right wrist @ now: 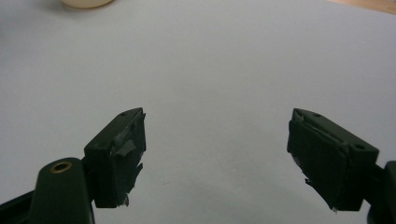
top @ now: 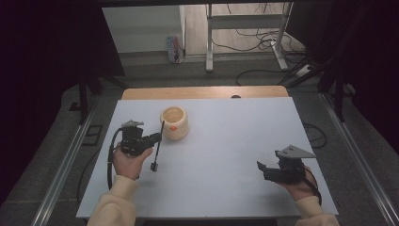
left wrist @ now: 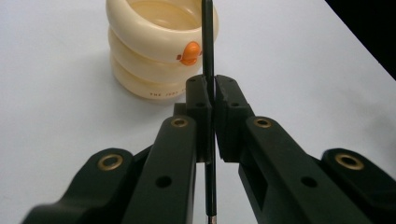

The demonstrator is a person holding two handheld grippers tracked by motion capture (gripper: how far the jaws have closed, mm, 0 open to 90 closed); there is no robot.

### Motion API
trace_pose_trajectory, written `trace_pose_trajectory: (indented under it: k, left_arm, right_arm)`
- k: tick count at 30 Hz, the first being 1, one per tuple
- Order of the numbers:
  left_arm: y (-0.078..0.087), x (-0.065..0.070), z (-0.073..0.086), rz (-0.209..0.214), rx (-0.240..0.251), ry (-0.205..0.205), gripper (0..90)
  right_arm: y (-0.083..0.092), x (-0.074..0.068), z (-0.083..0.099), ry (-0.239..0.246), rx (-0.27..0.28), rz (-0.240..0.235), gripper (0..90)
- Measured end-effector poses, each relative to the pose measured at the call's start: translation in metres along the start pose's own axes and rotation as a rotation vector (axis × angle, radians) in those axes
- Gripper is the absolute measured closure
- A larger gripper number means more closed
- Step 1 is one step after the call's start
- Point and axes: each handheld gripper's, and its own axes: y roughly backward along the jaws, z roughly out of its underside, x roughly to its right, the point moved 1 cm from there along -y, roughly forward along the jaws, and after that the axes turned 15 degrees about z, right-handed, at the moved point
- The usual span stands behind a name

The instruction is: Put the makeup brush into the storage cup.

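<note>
My left gripper (top: 157, 137) is shut on a thin black rod (top: 156, 153), which stands nearly upright with a small dark knob at its lower end by the table. In the left gripper view the pads (left wrist: 201, 95) pinch the rod (left wrist: 208, 42) at mid-length, and its top crosses in front of a cream ringed cup (left wrist: 154, 46) with an orange mark. The cup (top: 174, 122) stands just beyond and right of that gripper. My right gripper (top: 260, 169) rests open at the near right. Its jaws (right wrist: 217, 140) are wide apart over bare white surface, nothing between them.
A white sheet (top: 226, 141) covers the table, with a wooden strip (top: 202, 92) along the far edge. Beyond the table are a metal frame's legs (top: 209, 42) and loose cables (top: 263, 35) on the floor. The cup's base (right wrist: 86, 3) shows at the right gripper view's top.
</note>
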Motion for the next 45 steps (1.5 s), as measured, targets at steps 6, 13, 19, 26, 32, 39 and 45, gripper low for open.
trace_pose_trajectory:
  k: [6, 13, 19, 26, 32, 39, 45]
  left_arm:
    - [-0.003, 0.003, 0.000, 0.011, -0.007, -0.010, 85.6]
    - [-0.008, 0.006, -0.001, 0.030, -0.017, -0.016, 85.6]
    - [-0.010, 0.010, -0.002, 0.044, -0.030, -0.034, 85.6]
    - [-0.013, 0.013, -0.005, 0.074, -0.042, -0.040, 85.6]
    - [-0.016, 0.016, -0.006, 0.093, -0.077, -0.059, 85.6]
    - [-0.026, 0.023, -0.005, 0.122, -0.140, -0.104, 85.6]
    - [-0.031, 0.025, -0.006, 0.143, -0.195, -0.135, 85.7]
  right_arm:
    - [0.000, -0.001, 0.000, -0.001, 0.003, 0.001, 19.5]
    - [0.000, -0.003, -0.002, 0.001, 0.004, -0.005, 19.5]
    - [0.001, -0.003, -0.002, 0.003, 0.006, -0.003, 19.5]
    - [0.003, -0.004, -0.003, 0.001, 0.013, -0.011, 19.6]
    - [0.006, -0.007, -0.005, 0.031, 0.033, 0.005, 19.7]
    - [0.007, -0.010, -0.006, 0.044, 0.038, -0.003, 19.7]
    - [0.009, -0.010, -0.007, 0.072, 0.047, 0.008, 19.9]
